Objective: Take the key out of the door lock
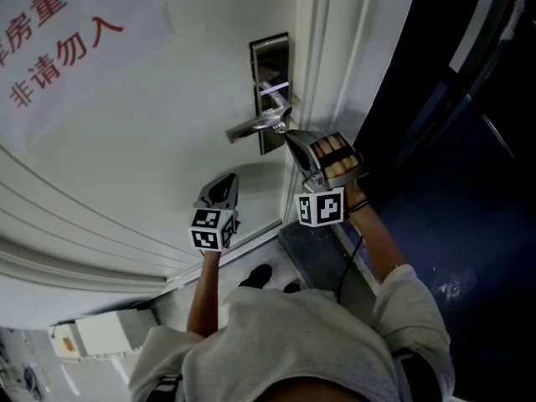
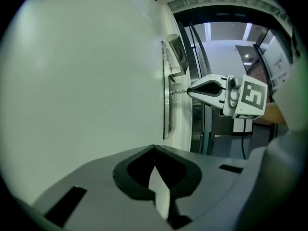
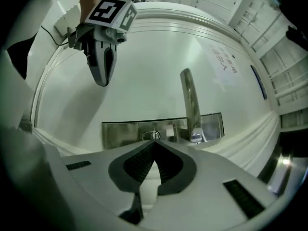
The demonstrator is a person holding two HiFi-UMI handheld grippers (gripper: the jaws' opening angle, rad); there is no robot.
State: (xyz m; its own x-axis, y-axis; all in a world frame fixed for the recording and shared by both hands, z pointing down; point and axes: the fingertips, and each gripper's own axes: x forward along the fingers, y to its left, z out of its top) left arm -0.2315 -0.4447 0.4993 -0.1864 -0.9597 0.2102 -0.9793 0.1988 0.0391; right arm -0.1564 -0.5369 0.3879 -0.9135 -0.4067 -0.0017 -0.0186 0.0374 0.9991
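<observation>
The key (image 2: 179, 91) sticks out of the steel lock plate (image 2: 166, 105). I judge it is seated in the lock, so it has not yet been taken out and the straight pull outward is left to do. My right gripper (image 3: 154, 143) meets the key's outer end with its jaws pressed together, and it appears to be pinching the key. The lever handle (image 1: 251, 128) is just beside it. My left gripper (image 1: 226, 182) is clenched on nothing, near the white door (image 1: 151, 141) and apart from the lock.
</observation>
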